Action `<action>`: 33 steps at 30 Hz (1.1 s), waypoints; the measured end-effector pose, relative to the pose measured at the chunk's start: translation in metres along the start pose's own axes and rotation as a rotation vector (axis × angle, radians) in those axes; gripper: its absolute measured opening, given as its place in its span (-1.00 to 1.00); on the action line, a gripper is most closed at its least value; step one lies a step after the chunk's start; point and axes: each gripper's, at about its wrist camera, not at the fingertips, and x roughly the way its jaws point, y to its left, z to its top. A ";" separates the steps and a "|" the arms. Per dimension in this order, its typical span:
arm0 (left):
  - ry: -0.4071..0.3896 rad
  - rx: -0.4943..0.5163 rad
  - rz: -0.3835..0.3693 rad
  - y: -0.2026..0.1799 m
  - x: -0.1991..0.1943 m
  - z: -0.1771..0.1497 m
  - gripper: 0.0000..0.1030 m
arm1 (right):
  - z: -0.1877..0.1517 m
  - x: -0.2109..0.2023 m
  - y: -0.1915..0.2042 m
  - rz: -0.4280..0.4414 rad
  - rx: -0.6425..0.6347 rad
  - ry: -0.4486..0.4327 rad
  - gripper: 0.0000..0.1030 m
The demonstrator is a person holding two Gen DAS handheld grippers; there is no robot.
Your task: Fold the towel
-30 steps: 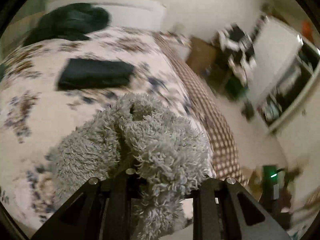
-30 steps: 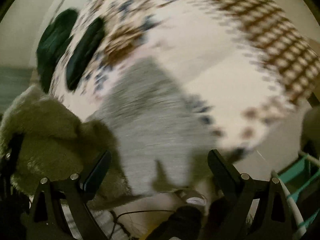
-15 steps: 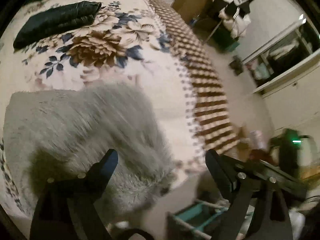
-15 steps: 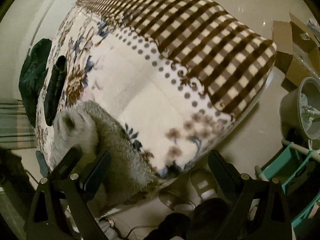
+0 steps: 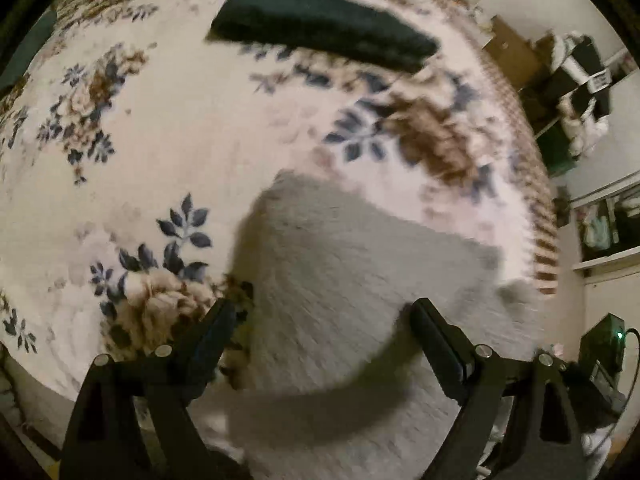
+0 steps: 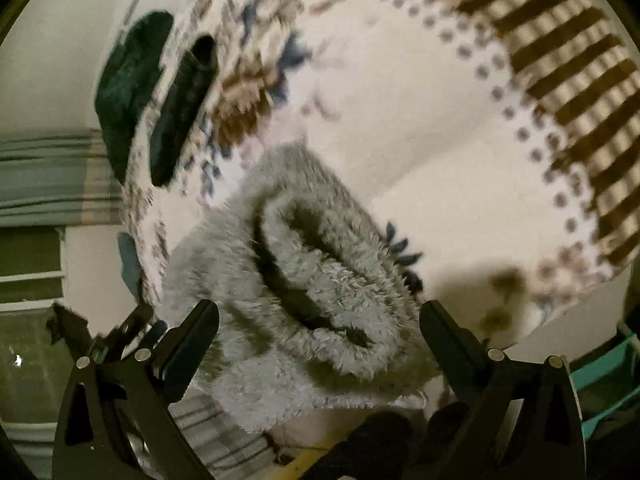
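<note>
Left gripper [image 5: 320,320] stands wide apart over the grey towel [image 5: 360,272], clamping nothing. Right gripper [image 6: 320,320] is likewise spread, its fingers either side of the towel [image 6: 304,280] without pressing it. The towel lies on the floral blanket [image 5: 180,128] near the bed's edge, partly folded over itself, a dark folded cloth [image 5: 320,24] farther up.

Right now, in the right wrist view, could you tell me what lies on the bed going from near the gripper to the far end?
Grey towel, lying folded between the open jaws → brown flower on the bedspread → dark folded towel → dark green heap at the far end.
</note>
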 end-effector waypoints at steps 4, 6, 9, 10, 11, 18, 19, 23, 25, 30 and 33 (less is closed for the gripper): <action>0.026 0.001 -0.018 -0.002 0.024 0.005 0.74 | -0.004 0.029 -0.029 0.104 0.170 0.084 0.45; 0.039 -0.024 -0.043 -0.001 0.031 0.008 0.77 | -0.008 0.017 -0.030 0.106 0.148 0.046 -0.59; 0.053 -0.043 -0.068 0.000 0.040 0.012 0.77 | -0.012 -0.023 -0.042 0.055 0.165 -0.059 -0.69; 0.055 -0.049 -0.065 0.000 0.042 0.014 0.77 | -0.011 -0.030 -0.050 -0.002 0.178 -0.071 -0.97; 0.057 -0.056 -0.072 0.001 0.042 0.014 0.77 | -0.009 -0.033 -0.062 -0.064 0.205 -0.067 -0.99; 0.064 -0.038 -0.089 0.000 0.026 0.012 0.77 | 0.004 -0.035 -0.069 -0.004 0.185 0.029 -0.24; 0.061 -0.035 -0.085 0.000 0.024 0.012 0.77 | 0.009 -0.037 -0.060 0.042 0.180 0.007 0.18; 0.040 -0.018 -0.074 -0.004 0.011 0.013 0.77 | 0.043 -0.018 -0.017 0.177 0.146 0.000 0.80; 0.023 0.015 -0.046 -0.009 0.003 0.014 0.77 | 0.062 -0.001 0.009 0.147 0.078 0.016 0.80; 0.018 0.048 -0.002 -0.012 0.002 0.016 0.77 | 0.101 0.070 0.068 -0.168 -0.183 0.254 0.75; 0.028 0.022 -0.005 -0.006 0.006 0.015 0.77 | 0.096 0.073 0.080 -0.264 -0.279 0.257 -0.41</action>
